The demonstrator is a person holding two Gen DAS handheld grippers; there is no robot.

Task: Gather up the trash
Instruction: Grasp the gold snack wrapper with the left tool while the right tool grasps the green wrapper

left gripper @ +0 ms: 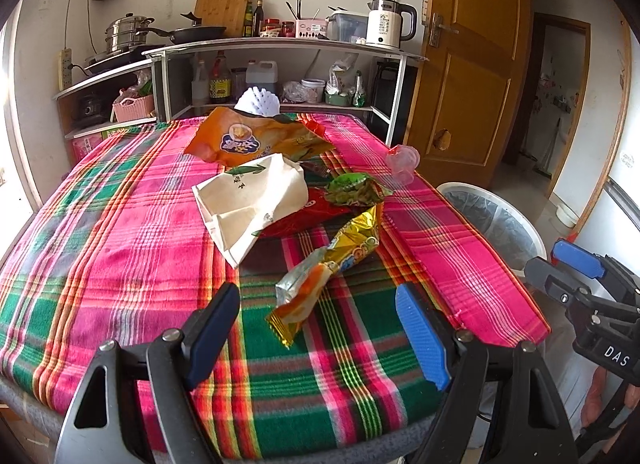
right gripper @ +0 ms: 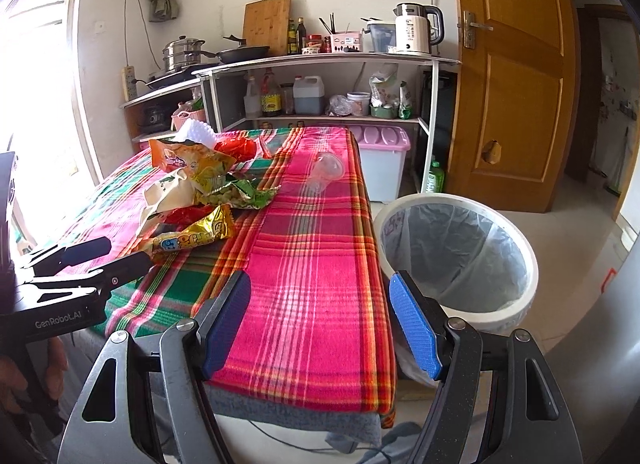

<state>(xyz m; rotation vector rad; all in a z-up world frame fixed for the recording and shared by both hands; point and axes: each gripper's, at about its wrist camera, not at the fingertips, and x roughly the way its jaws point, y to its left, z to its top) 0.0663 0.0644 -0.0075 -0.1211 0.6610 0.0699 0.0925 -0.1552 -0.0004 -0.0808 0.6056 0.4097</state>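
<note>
Trash lies in a heap on the plaid-covered table (left gripper: 120, 264): a gold snack wrapper (left gripper: 328, 264) nearest, a white paper bag (left gripper: 248, 200), a red wrapper (left gripper: 316, 216), a green wrapper (left gripper: 356, 188), an orange chip bag (left gripper: 256, 136) and a clear plastic cup (left gripper: 404, 160). My left gripper (left gripper: 320, 328) is open and empty, just short of the gold wrapper (right gripper: 196, 232). My right gripper (right gripper: 320, 320) is open and empty over the table's near right edge. The white bin (right gripper: 456, 256) with a grey liner stands on the floor right of the table (right gripper: 312, 264).
A kitchen shelf (left gripper: 280, 44) with pots, bottles and a kettle runs along the far wall. A wooden door (left gripper: 472, 56) stands at the right. A purple-lidded storage box (right gripper: 384, 152) sits behind the bin (left gripper: 492, 220). A white foam net (left gripper: 256, 102) lies at the table's far end.
</note>
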